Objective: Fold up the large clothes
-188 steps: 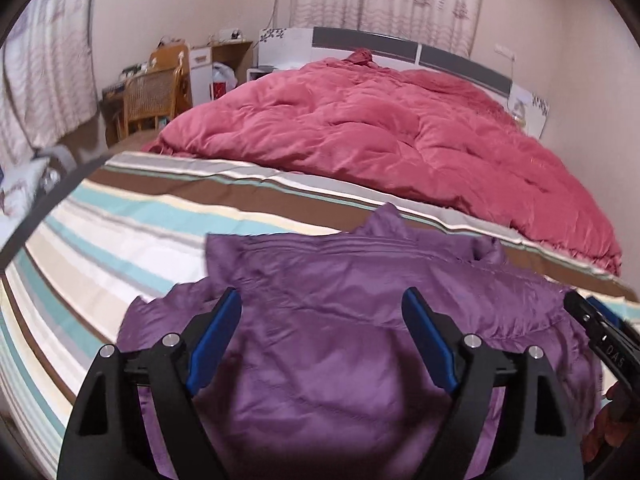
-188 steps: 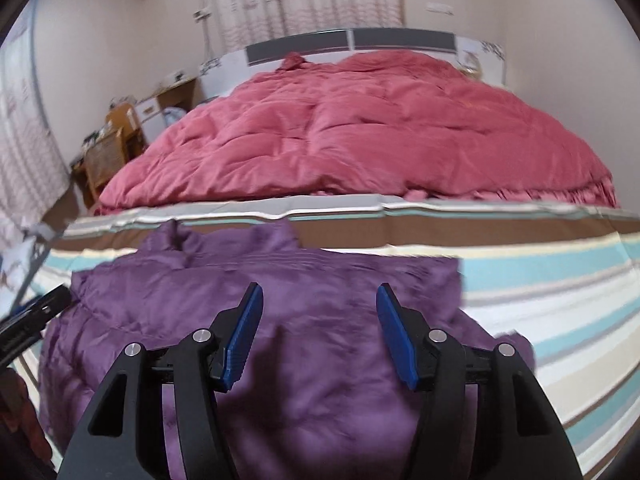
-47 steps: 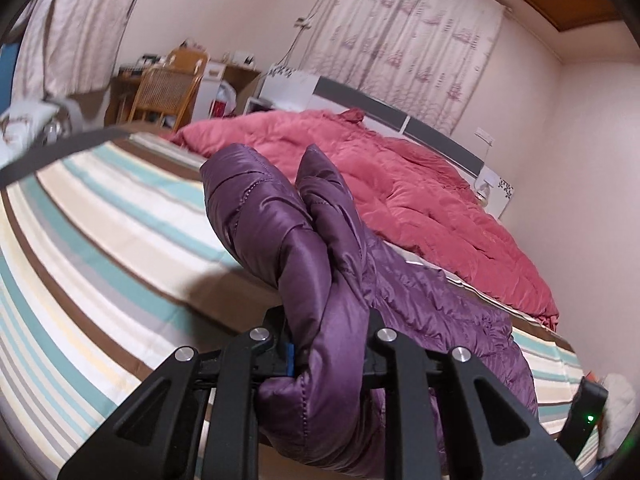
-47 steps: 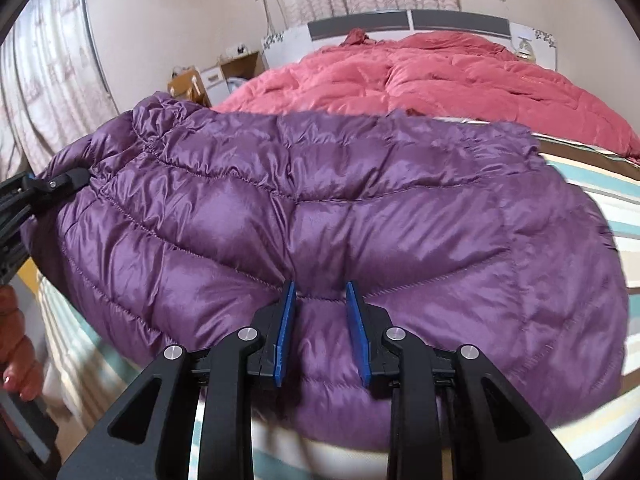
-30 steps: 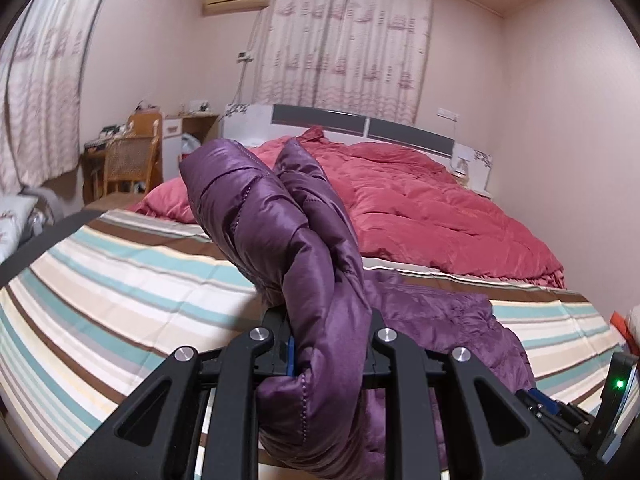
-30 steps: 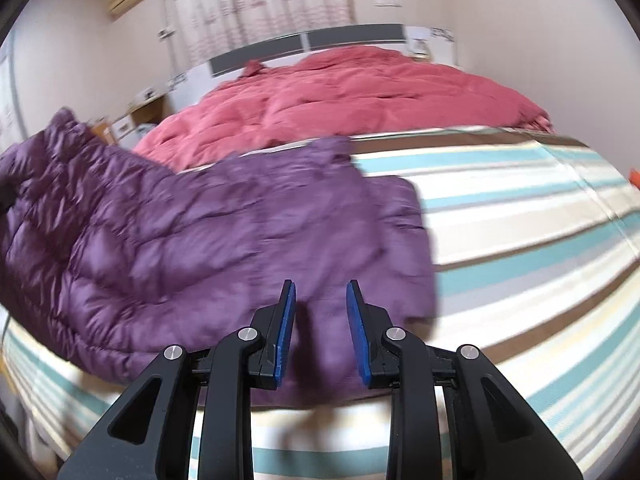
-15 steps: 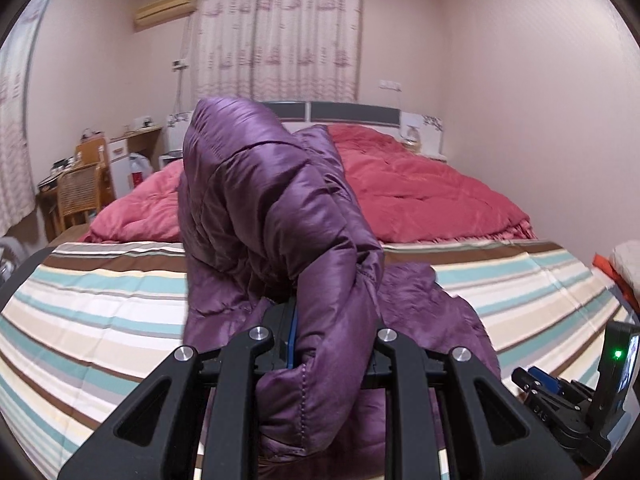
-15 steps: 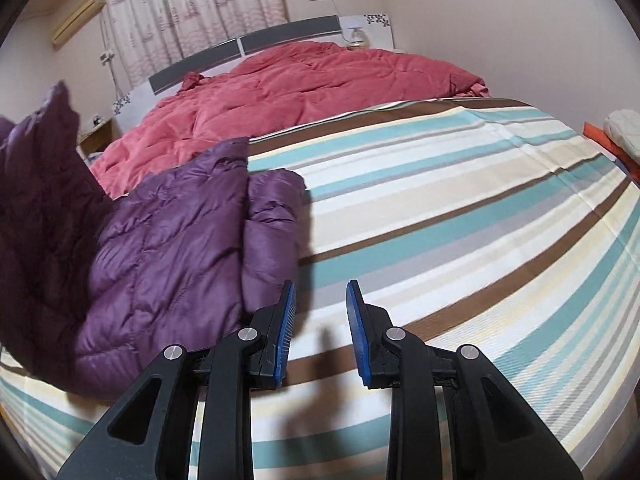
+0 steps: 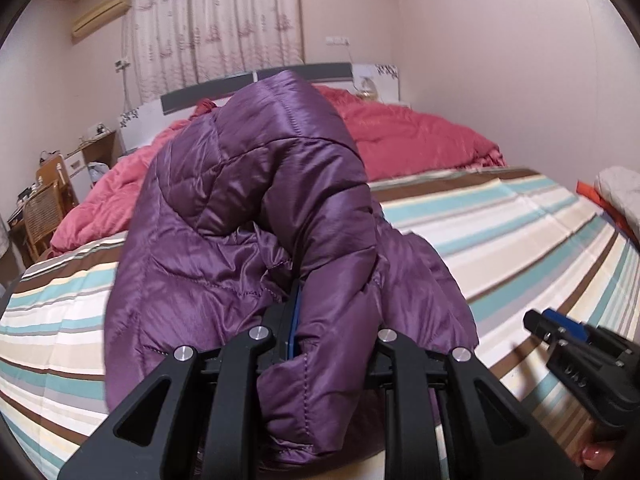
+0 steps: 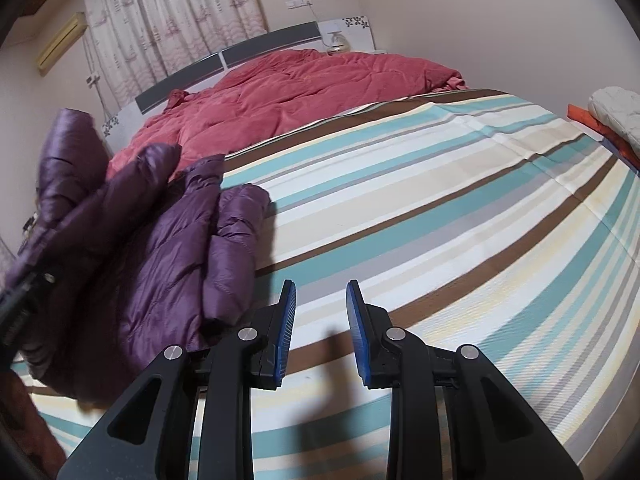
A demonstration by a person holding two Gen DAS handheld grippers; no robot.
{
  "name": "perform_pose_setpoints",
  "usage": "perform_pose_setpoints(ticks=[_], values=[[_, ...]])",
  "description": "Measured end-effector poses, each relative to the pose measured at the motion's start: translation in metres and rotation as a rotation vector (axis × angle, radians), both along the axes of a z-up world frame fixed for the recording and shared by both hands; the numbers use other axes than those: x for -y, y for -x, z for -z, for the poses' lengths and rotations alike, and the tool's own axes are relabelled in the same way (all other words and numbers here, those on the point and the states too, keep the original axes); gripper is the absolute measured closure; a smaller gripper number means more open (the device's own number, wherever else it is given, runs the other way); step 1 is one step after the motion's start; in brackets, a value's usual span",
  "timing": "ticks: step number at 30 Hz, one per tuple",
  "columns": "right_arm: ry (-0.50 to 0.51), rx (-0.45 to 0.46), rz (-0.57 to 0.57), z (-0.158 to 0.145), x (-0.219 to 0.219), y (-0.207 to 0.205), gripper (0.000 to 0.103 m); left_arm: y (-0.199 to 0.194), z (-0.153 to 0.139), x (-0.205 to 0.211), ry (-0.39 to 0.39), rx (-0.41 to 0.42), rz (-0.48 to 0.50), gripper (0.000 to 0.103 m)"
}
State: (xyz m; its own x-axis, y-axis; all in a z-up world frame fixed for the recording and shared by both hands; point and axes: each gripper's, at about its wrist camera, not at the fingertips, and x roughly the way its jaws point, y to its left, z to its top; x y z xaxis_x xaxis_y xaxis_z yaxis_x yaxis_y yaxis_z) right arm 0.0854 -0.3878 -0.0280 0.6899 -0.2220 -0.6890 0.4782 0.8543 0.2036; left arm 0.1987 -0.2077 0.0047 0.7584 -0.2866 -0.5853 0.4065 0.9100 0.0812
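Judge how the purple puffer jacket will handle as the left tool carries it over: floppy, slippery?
Probably floppy: the purple puffer jacket droops both sides of the left tool. Its shiny shell looks slippery, so it may slide. Puffy quilting suggests lightness for its bulk.

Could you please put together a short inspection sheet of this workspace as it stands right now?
Surface: striped bedsheet, mostly bare on the right side.
Job's things: purple jacket, partly lifted and bunched, its lower part resting on the sheet.
Clutter: red quilt heaped toward the headboard; white and orange fabric pile at the bed's right edge.
Grippers: left gripper clamped on a fold of the jacket; right gripper holds nothing, its jaws parted above the sheet.
Cables: a thin cord hangs on the wall beside the curtain.
Surroundings: air conditioner high on the wall; wooden chair and desk at far left.
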Motion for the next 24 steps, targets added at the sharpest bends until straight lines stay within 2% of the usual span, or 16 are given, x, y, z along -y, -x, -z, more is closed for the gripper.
perform_pose_setpoints(ticks=[4,8,11,14,15,16,17,18,19,20,24], values=[[-0.009,-0.003,0.010,0.001,0.003,0.005,0.076,0.003,0.012,0.017,-0.051,-0.025,0.039,0.086],[-0.017,-0.003,0.015,0.002,0.004,0.008,0.076,0.009,0.023,0.034,-0.128,-0.009,0.075,0.086],[-0.023,-0.002,0.016,0.002,0.005,0.009,0.076,0.011,0.022,0.034,-0.134,-0.003,0.079,0.084],[-0.025,0.001,0.014,0.001,0.005,0.009,0.076,0.013,0.010,0.023,-0.082,-0.034,0.084,0.079],[-0.029,0.003,0.014,0.000,0.004,0.009,0.076,0.014,0.002,0.016,-0.050,-0.047,0.085,0.075],[-0.033,0.007,0.012,0.000,0.005,0.009,0.076,0.013,-0.004,0.010,-0.021,-0.057,0.090,0.063],[-0.039,0.012,0.010,0.000,0.005,0.009,0.076,0.015,-0.014,-0.001,0.046,-0.076,0.111,0.052],[-0.045,0.018,0.003,-0.001,0.004,0.009,0.076,0.019,-0.024,-0.012,0.118,-0.083,0.135,0.033],[-0.045,0.022,0.000,-0.002,0.004,0.009,0.076,0.024,-0.036,-0.024,0.185,-0.074,0.154,0.029],[-0.042,0.026,-0.005,-0.003,0.003,0.009,0.076,0.028,-0.044,-0.031,0.217,-0.064,0.165,0.029],[-0.044,0.038,-0.033,-0.008,-0.003,0.006,0.076,0.037,-0.071,-0.069,0.259,0.015,0.142,0.028]])
